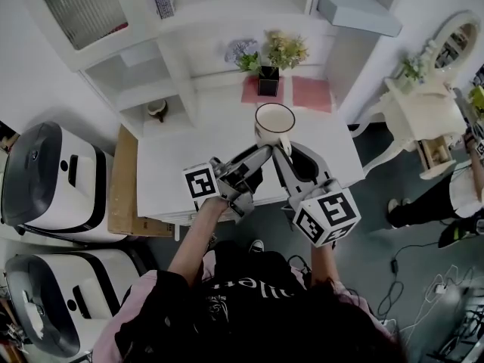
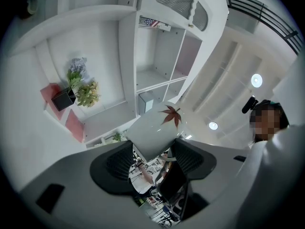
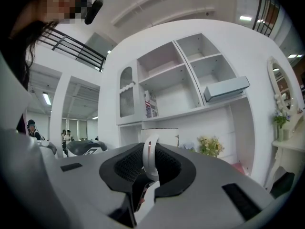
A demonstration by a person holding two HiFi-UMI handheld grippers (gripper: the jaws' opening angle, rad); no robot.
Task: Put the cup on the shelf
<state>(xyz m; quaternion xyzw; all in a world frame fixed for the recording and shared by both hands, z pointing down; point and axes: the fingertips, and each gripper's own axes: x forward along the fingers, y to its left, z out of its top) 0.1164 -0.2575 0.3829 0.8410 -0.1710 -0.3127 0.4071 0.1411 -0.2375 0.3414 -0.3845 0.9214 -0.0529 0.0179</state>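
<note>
A white cup [image 1: 274, 121] with a red maple leaf on its side is held up over the white table [image 1: 181, 165], in front of the white shelf unit [image 1: 178, 78]. My right gripper [image 1: 281, 148] is shut on the cup's handle [image 3: 149, 157], which stands upright between its pads; the cup body [image 3: 162, 136] shows just behind. My left gripper [image 1: 261, 156] comes in from below left. In the left gripper view the cup [image 2: 155, 128] is tilted, its lower edge wedged between that gripper's [image 2: 152, 154] pads. The shelf's open cubbies [image 3: 171, 85] are ahead of the right gripper.
A black pot of flowers [image 1: 268, 74] and pink mats [image 1: 311, 94] sit at the table's back. A small object [image 1: 157, 110] lies in a low cubby. A grey box [image 1: 359, 10] juts from the upper shelf. White machines [image 1: 45, 176] stand left, a side table [image 1: 420, 116] right.
</note>
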